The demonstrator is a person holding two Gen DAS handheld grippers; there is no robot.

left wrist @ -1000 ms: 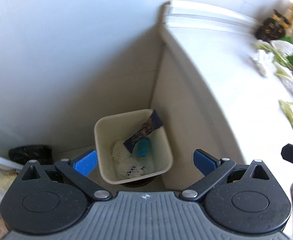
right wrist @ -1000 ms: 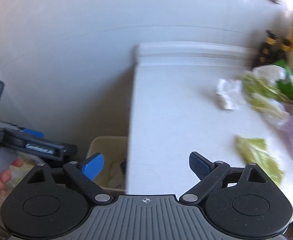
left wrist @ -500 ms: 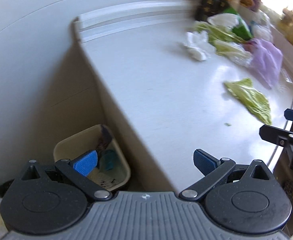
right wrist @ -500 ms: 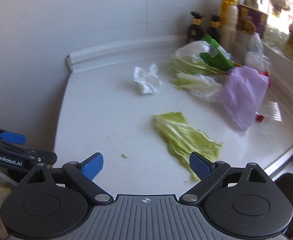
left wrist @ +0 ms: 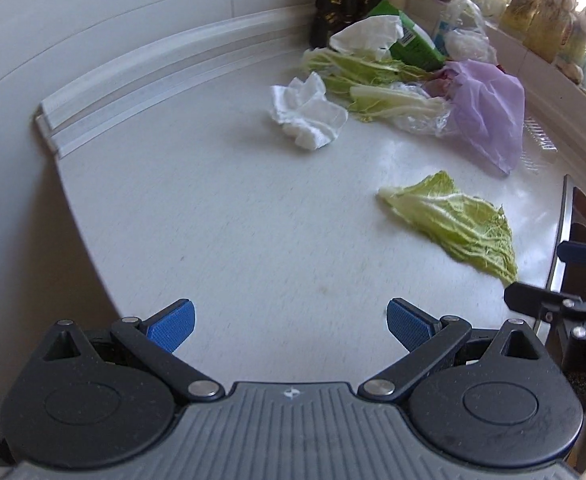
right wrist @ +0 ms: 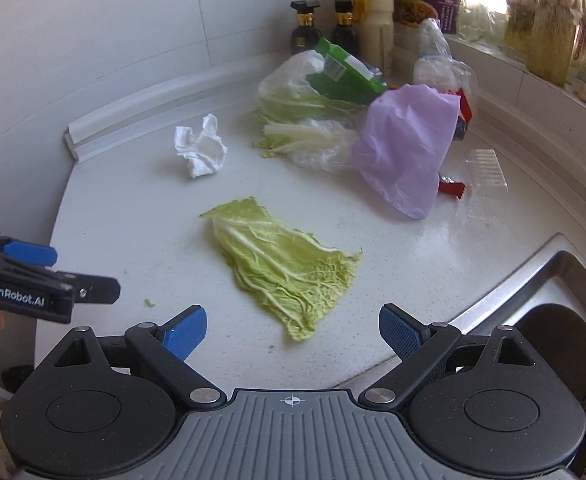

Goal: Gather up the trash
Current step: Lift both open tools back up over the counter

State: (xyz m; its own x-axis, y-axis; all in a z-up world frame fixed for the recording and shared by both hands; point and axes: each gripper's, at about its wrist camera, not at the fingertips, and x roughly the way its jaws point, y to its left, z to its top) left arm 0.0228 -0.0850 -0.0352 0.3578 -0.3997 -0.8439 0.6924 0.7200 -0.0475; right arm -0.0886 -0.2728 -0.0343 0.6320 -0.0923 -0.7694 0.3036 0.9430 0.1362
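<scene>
Nearest in both wrist views are the grippers themselves. The left gripper hangs over the bare near-left part of the white table with its blue-padded fingers spread wide and nothing between them. The right gripper is likewise wide and empty, poised just short of the near tip of the flat pale-green cabbage leaf, which lies alone on the table, right of centre in the left view.

That leaf looks light, limp and probably damp; it lies flush with the surface, so the fingers will likely have to pinch a raised edge. The thicker white rib near its far-left end seems the firmest place to grip, since the crinkled near end may tear or slip.

Farther back and to the left sits a crumpled white paper tissue, well apart from the leaf. It is very light and soft, and stands up in folds, so any peak should be easy to pinch.

Beyond it, at the far right, lies a heap: more cabbage leaves in clear film, a thin lilac plastic bag, a green carton and red wrapper scraps. These overlap, so I cannot tell where one ends. A clear ribbed plastic tray is hard to make out against the table.

The steel sink edge is cut off at the near right, and no bin shows in either view.
</scene>
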